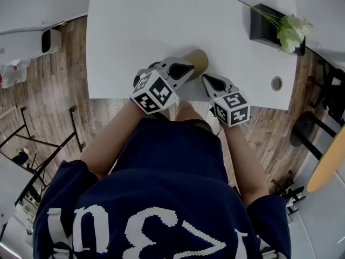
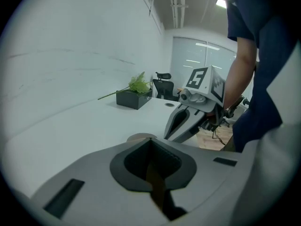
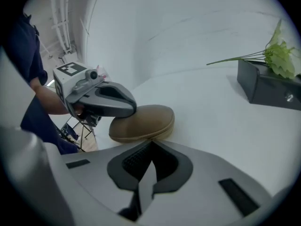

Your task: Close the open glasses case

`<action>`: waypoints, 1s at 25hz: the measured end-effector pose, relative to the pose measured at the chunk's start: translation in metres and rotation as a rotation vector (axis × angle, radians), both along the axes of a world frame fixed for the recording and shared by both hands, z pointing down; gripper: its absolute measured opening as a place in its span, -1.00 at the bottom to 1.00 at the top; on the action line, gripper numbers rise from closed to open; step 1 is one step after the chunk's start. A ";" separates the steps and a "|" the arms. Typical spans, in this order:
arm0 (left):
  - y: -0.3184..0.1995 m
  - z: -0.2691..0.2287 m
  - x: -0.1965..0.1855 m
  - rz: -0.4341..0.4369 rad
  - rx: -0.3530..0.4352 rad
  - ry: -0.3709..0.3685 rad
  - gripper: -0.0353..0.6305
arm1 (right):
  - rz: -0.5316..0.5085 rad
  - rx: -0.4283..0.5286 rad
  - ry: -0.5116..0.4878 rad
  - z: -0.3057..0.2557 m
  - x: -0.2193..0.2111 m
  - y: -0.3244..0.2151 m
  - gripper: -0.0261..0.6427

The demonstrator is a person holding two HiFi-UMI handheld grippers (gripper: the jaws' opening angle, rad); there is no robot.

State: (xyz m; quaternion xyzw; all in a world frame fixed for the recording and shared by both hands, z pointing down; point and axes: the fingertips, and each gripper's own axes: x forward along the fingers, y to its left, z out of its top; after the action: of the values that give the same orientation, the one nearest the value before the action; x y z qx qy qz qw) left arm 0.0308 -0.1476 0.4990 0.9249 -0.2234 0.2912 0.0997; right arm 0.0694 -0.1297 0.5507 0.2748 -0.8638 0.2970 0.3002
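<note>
Tan glasses case [image 1: 197, 61] lies at the worktop's [image 1: 135, 26] near edge, its long axis slanting along that edge, and its lid looks down already. The left gripper [image 1: 185, 70], clenched, sits right on top. The right gripper [image 1: 208, 80], clenched and empty, hovers just beside the case's right end.

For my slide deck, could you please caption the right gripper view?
Tan glasses case lying shut on the white table, with the left claw over it.
</note>
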 end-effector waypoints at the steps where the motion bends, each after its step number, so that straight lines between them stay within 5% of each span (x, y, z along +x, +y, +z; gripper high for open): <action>1: 0.000 0.000 0.000 0.004 -0.006 0.005 -0.85 | 0.021 0.016 0.009 0.000 0.005 -0.010 -0.86; 5: 0.001 -0.001 -0.002 0.003 -0.010 0.011 -0.85 | -0.008 0.028 0.009 -0.005 0.026 -0.042 -0.86; 10: 0.000 0.000 -0.003 0.003 -0.013 0.012 -0.85 | -0.156 -0.138 -0.041 -0.003 -0.004 0.008 -0.83; 12: 0.000 -0.001 -0.002 0.004 -0.014 0.013 -0.85 | -0.130 -0.176 -0.053 0.002 -0.019 0.020 -0.46; 13: 0.000 -0.001 -0.002 0.004 -0.014 0.013 -0.85 | -0.111 -0.172 -0.042 0.005 -0.023 0.021 -0.43; 17: 0.000 0.000 -0.002 0.002 -0.013 0.013 -0.85 | -0.096 -0.109 0.013 0.008 -0.027 0.016 -0.47; 19: 0.000 0.000 -0.003 0.001 -0.013 0.014 -0.85 | -0.123 -0.051 0.037 0.007 -0.026 0.015 -0.83; 25: -0.001 -0.001 -0.003 -0.005 -0.001 0.012 -0.85 | -0.097 -0.038 0.029 0.006 -0.025 0.017 -0.81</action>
State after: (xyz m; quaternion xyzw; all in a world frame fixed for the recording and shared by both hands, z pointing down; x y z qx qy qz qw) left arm 0.0277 -0.1482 0.4977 0.9260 -0.2249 0.2855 0.1022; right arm 0.0448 -0.1128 0.5565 0.2313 -0.8660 0.2943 0.3316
